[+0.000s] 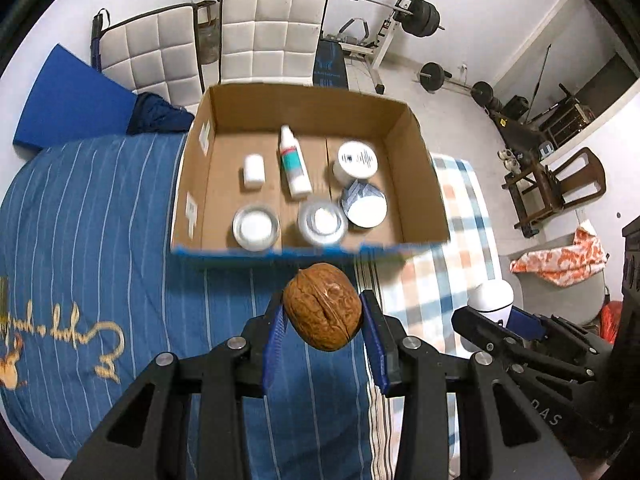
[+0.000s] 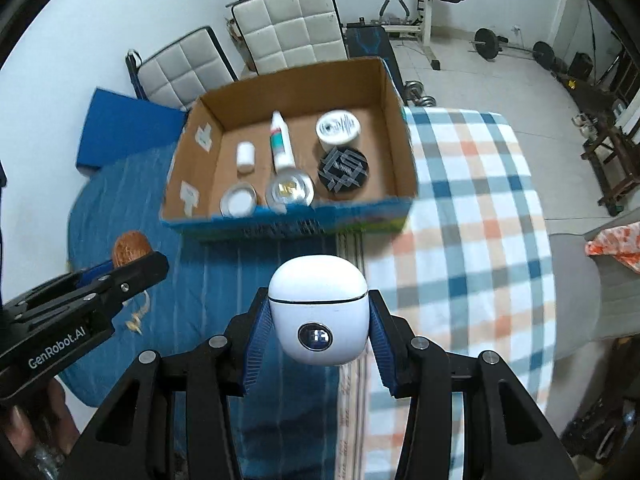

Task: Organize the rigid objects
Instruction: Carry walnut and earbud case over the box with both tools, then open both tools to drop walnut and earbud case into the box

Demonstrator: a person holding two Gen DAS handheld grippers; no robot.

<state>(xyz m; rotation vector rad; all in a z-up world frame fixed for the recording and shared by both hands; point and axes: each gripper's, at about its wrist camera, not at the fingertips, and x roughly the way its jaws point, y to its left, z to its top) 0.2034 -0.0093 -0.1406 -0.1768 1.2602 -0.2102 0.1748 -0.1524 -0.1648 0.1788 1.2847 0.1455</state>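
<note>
My left gripper (image 1: 322, 312) is shut on a brown walnut (image 1: 323, 311) and holds it above the blue bedspread, just before the near wall of an open cardboard box (image 1: 304, 250). My right gripper (image 2: 319, 318) is shut on a white earbud case (image 2: 319, 312) with a dark round badge, also just short of the box (image 2: 280, 222). The box holds a white tube (image 1: 294, 162), a small white bottle (image 1: 254, 171), two glass jars (image 1: 256, 227) and two round tins (image 1: 357, 159). The left gripper with the walnut (image 2: 130, 249) shows at the right wrist view's left.
The box sits on a bed with a blue striped cover (image 1: 92, 216) and a checked blanket (image 2: 472, 216). Two white quilted chairs (image 1: 272, 36) stand behind the box. Weight bench and barbells (image 1: 416, 16) stand further back. A wooden chair (image 1: 560, 188) is at the right.
</note>
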